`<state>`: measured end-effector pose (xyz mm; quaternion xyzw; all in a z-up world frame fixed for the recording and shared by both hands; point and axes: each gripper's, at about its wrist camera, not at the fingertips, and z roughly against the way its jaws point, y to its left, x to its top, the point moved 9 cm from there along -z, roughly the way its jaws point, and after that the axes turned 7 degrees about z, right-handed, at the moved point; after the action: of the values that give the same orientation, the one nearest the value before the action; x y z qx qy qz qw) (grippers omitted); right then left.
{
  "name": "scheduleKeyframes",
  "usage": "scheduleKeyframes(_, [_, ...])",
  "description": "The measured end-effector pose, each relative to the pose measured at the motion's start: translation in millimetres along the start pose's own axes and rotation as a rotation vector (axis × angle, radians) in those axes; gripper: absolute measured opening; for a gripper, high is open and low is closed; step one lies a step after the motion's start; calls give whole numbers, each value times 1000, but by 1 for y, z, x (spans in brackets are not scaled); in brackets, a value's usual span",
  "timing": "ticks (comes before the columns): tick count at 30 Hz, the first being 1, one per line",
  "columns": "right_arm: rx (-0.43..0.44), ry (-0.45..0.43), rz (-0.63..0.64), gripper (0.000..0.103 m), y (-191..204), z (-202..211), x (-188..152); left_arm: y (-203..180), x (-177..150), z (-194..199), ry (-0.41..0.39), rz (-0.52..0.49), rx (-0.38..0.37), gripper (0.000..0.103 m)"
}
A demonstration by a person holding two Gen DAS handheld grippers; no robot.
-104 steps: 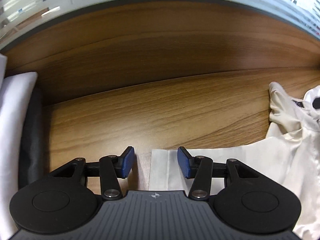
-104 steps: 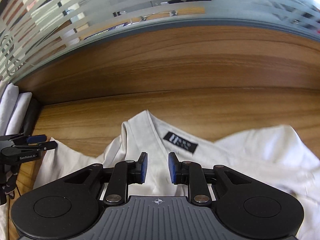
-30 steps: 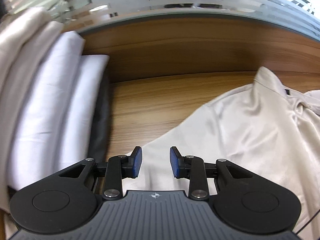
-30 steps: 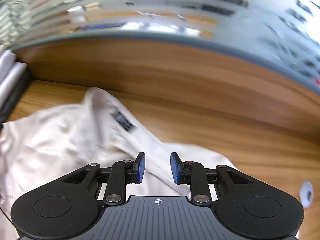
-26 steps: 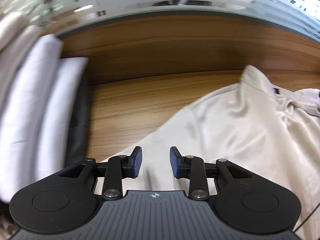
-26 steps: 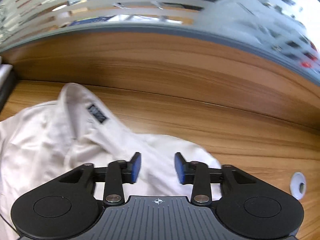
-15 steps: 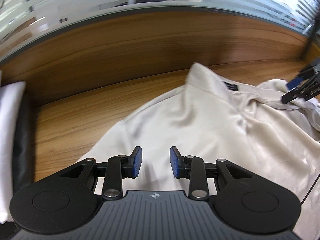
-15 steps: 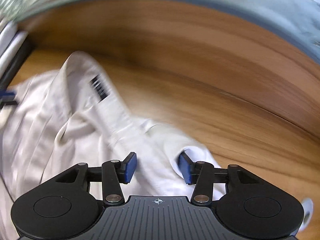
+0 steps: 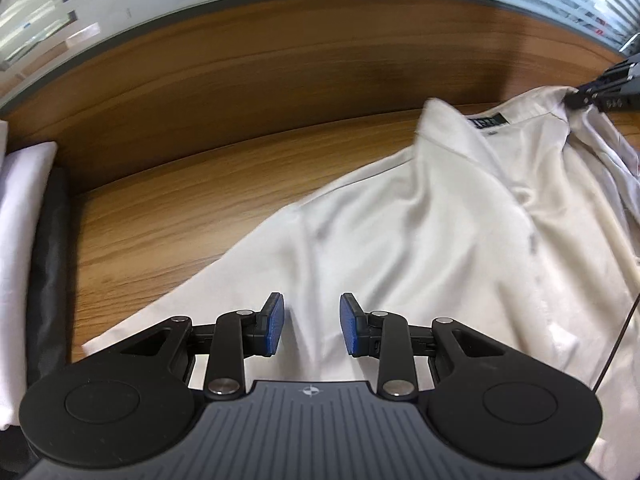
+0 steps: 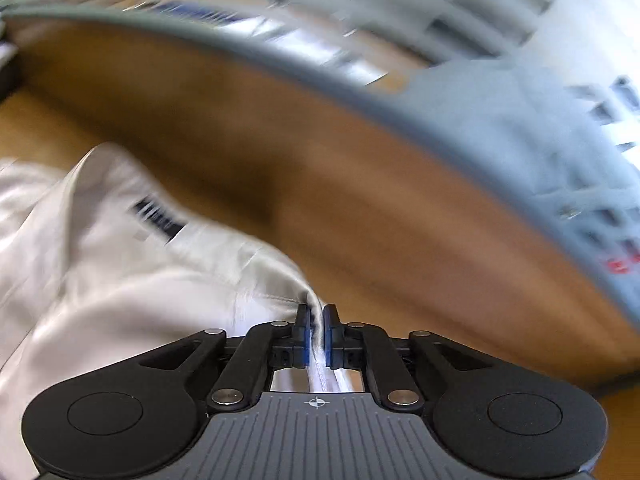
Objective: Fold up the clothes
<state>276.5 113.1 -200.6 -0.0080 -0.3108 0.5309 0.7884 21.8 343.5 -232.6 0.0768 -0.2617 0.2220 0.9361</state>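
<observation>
A cream satin shirt (image 9: 420,232) lies spread on the wooden table (image 9: 180,220), its collar with a dark label (image 9: 490,122) toward the back. My left gripper (image 9: 312,330) hovers over the shirt's near left part, jaws apart, nothing pressed between the blue pads. My right gripper (image 10: 316,334) is closing; its pads pinch a raised fold of the shirt (image 10: 120,280) to the right of the label (image 10: 160,216). In the left wrist view the right gripper (image 9: 592,94) shows at the far right edge, holding the fabric by the collar.
A stack of folded white clothes (image 9: 20,240) on a dark item (image 9: 54,260) sits at the table's left edge. A raised wooden back panel (image 9: 280,80) and a frosted glass wall (image 9: 160,0) bound the far side. Bare wood lies between stack and shirt.
My left gripper slid right, away from the folded stack and over the shirt. My right gripper widened, then closed on a fold of the shirt beside the collar.
</observation>
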Motion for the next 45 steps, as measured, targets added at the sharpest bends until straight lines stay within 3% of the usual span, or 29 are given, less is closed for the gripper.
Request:
scheduleKeyframes(2, [-5, 4, -34, 31, -4, 1, 3, 9, 1, 3, -17, 3, 37, 36])
scheduleKeyframes(4, [-12, -4, -55, 41, -4, 8, 6, 18, 2, 5, -33, 11, 69, 40])
scheduleKeyframes(5, [-12, -6, -70, 41, -4, 13, 6, 23, 3, 6, -41, 21, 85, 44])
scheduleKeyframes(8, [18, -19, -145, 41, 1, 30, 5, 41, 4, 3, -53, 50, 134, 45])
scheduleKeyframes(15, [311, -36, -374, 36, 57, 61, -8, 69, 0, -5, -39, 100, 187, 45])
scheduleKeyframes(22, [460, 37, -461, 32, 117, 50, -12, 77, -9, -7, -35, 97, 184, 49])
scheduleKeyframes(24, [457, 65, -471, 33, 131, 46, -13, 79, -11, -7, -46, 84, 195, 54])
scheduleKeyframes(31, [400, 129, -459, 32, 159, 28, -17, 86, -13, -5, -59, 113, 193, 54])
scheduleKeyframes(32, [386, 125, -455, 26, 158, 28, -16, 86, -14, -4, -60, 117, 193, 54])
scheduleKeyframes(33, [369, 121, -448, 8, 155, 30, -15, 86, -14, -5, -61, 121, 192, 54])
scheduleKeyframes(34, [353, 122, -440, 2, 154, 29, -15, 86, -14, -5, -62, 125, 191, 55])
scheduleKeyframes(39, [279, 84, -389, 2, 137, 17, -2, 86, -15, -4, -58, 144, 181, 55])
scheduleKeyframes(45, [290, 74, -365, 4, 114, 26, 8, 88, -11, 16, -68, 174, 147, 54])
